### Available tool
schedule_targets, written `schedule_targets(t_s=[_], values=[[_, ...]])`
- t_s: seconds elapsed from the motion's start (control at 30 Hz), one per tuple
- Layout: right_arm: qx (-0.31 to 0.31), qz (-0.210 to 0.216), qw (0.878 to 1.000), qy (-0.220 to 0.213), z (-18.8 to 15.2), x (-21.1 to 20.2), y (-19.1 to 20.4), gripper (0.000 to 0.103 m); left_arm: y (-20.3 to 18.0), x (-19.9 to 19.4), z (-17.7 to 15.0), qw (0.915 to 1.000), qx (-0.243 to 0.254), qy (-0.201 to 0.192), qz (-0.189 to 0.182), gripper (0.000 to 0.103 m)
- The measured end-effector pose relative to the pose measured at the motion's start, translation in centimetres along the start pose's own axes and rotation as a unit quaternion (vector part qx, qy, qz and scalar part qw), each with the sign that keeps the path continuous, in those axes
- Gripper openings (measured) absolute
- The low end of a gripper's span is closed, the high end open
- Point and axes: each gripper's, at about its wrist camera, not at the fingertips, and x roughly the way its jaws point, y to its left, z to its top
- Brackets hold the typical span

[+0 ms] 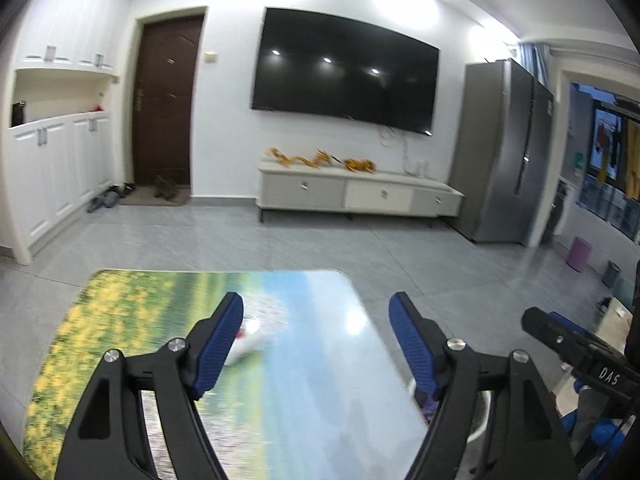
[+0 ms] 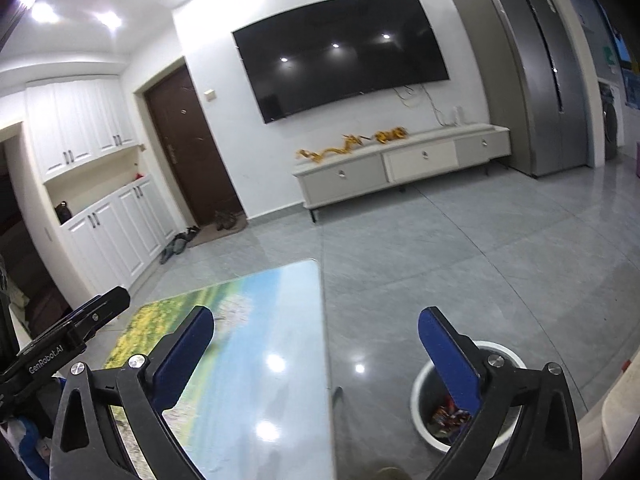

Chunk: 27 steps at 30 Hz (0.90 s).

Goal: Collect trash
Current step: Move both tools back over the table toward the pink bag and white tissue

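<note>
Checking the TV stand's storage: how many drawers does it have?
3, side by side along the TV stand front: left drawer, middle drawer, right drawer. None appear hidden.

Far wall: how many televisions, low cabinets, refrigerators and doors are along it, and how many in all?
Television: 1
Low cabinet: 1
Refrigerator: 1
Brown door: 1
Total: 4
</note>
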Motion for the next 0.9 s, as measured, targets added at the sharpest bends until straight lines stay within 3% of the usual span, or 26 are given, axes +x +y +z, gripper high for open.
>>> schedule_targets(t_s=[0.27, 0.5, 0.9], values=[[-0.023, 0.026, 0.999, -0.02, -0.1, 0.6, 4.3, 0.103, 6.2, -3.2, -0.5, 0.9978, -0.036, -0.03, 0.046, 0.074], [-0.04, 0.055, 0.998, 0.001, -0.9, 2.0, 7.4, 0.103, 10.7, -4.2, -2.0, 0.9929, -0.068, -0.052, 0.082, 0.074], [-0.07, 0.05, 0.995, 0.052, -3.4, 5.1, 11.9, 0.103, 17.9, -4.2, -4.7, 0.985, -0.127, -0.031, 0.112, 0.074]])
